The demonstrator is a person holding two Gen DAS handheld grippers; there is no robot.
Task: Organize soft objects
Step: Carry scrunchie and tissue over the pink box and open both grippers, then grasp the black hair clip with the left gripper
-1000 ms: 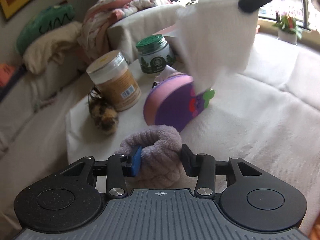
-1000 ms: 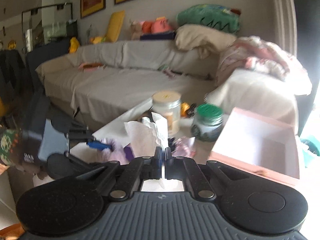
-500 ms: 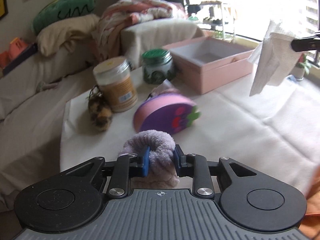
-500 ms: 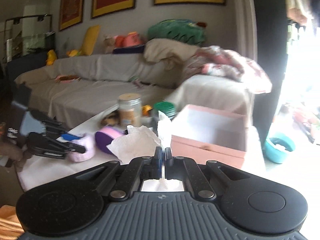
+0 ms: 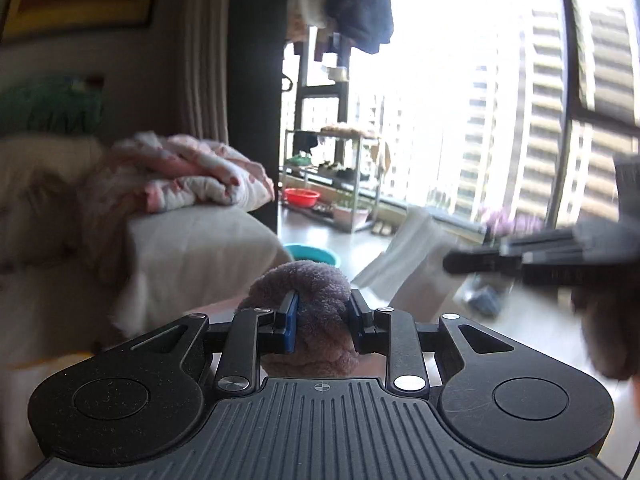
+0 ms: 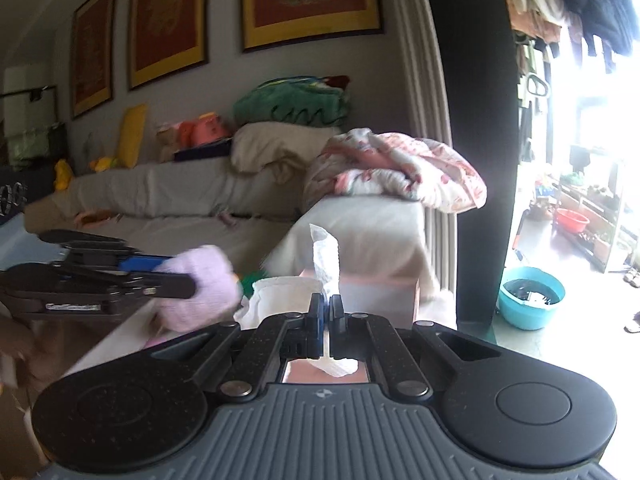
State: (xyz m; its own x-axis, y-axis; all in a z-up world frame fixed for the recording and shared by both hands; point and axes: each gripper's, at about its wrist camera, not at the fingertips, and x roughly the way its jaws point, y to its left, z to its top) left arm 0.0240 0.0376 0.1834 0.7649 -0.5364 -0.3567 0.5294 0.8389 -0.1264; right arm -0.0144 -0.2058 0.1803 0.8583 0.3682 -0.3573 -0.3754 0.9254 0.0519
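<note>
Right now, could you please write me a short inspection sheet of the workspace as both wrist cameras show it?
Surface: table mostly hidden behind the grippers; only a pale edge shows at lower left of the right wrist view.
Job's things: fluffy purple cloth held in the left gripper; white tissue pinched in the right gripper; pink box just ahead of the tissue.
Clutter: something green beside the box, blurred.
Grippers: both jaws closed on their loads, both lifted.
Cables: nothing seen.
Surroundings: grey sofa with a pink blanket, teal basin on the floor, bright window.
</note>
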